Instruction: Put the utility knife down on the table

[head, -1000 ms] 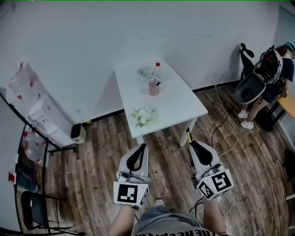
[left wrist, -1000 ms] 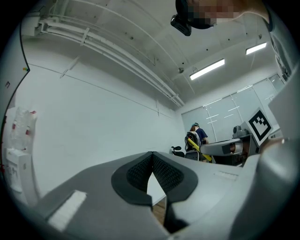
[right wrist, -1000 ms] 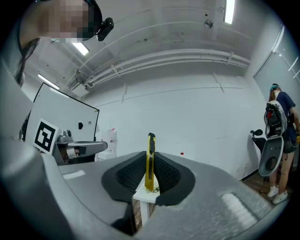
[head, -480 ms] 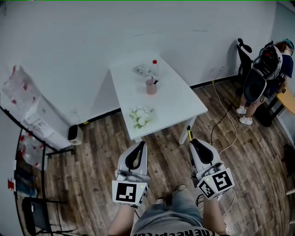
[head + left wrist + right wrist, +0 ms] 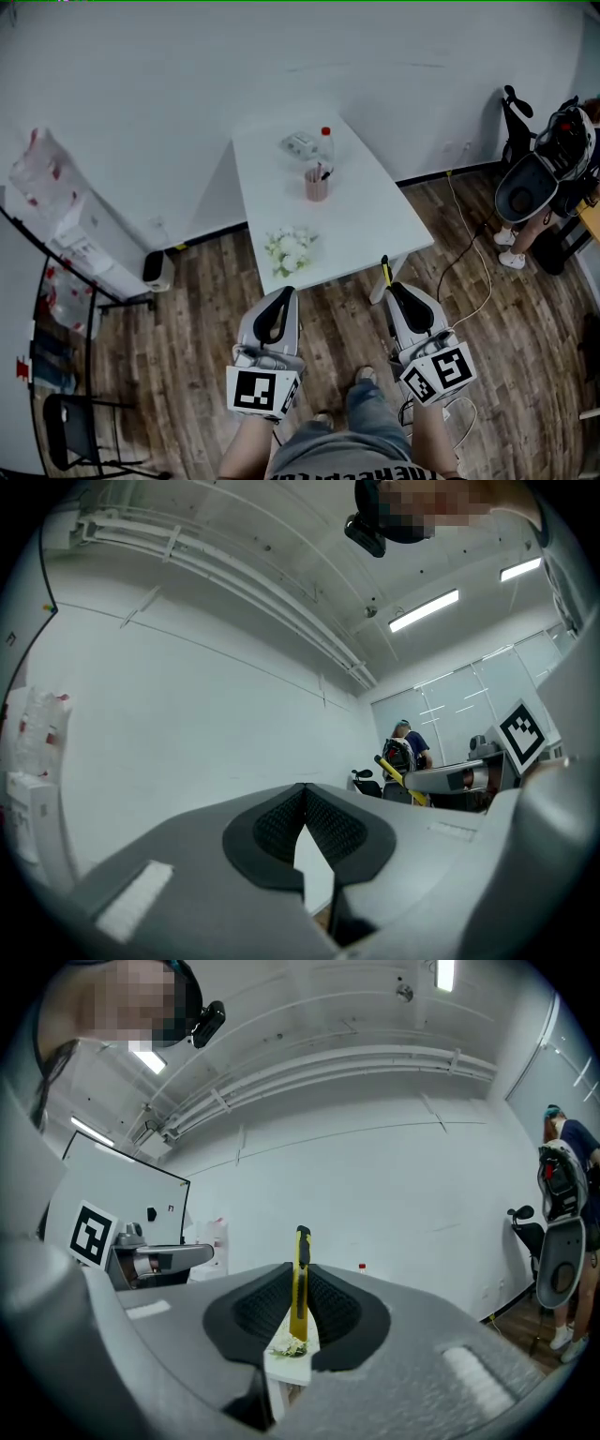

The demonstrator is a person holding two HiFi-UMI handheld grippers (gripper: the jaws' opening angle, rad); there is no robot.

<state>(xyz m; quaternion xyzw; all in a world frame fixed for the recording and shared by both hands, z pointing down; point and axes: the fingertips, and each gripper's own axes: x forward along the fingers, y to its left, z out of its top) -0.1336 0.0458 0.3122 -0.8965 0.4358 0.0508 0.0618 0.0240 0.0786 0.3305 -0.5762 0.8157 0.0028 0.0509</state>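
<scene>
Utility knife [image 5: 300, 1283] clamped in right gripper [image 5: 396, 292] jaws (short of table [image 5: 366, 202] edge).

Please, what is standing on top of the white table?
On the white table stand a white flower bunch, a pink cup holding pen-like items, a red-capped bottle and a clear packet. The packet's contents are too small to tell.

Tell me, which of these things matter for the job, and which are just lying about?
Part of the job:
- utility knife, gripped in the right tongs
- white table, where the knife is to go

Just lying about:
- pink cup holding pens
- red-capped bottle
- white flowers
- left tongs, shut on nothing
</scene>
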